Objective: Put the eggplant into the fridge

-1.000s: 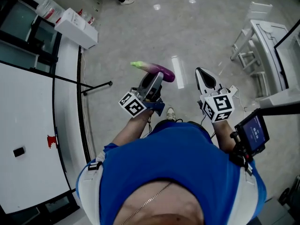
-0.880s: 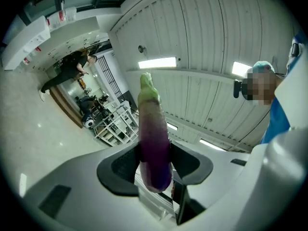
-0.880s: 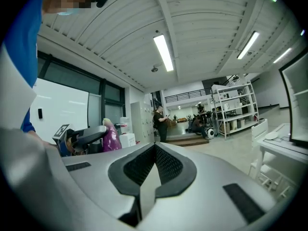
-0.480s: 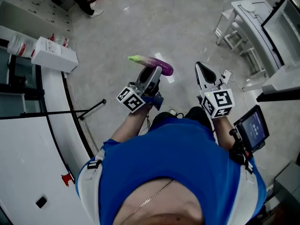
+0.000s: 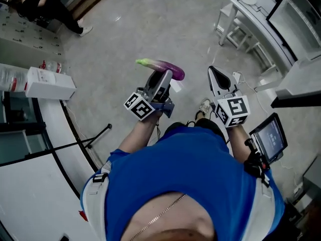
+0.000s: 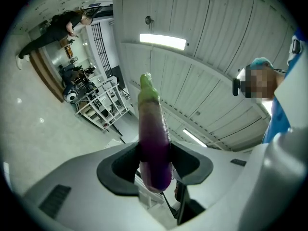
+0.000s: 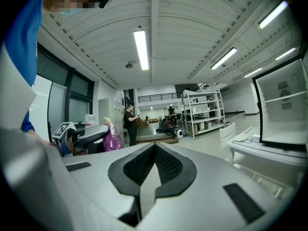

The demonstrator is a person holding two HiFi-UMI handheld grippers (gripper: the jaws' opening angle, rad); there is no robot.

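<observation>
Carrying long glossy purple eggplant (image 6: 153, 143) with green stem.
Left gripper (image 5: 164, 82) pinching eggplant mid-air; right gripper (image 5: 216, 77) pressed together, empty.

Purple eggplant (image 6: 154, 143), green at the tip farthest from the left gripper's (image 6: 155, 159) black pads (image 6: 120, 170); black-and-white markers on its cube (image 5: 140, 107)
</observation>
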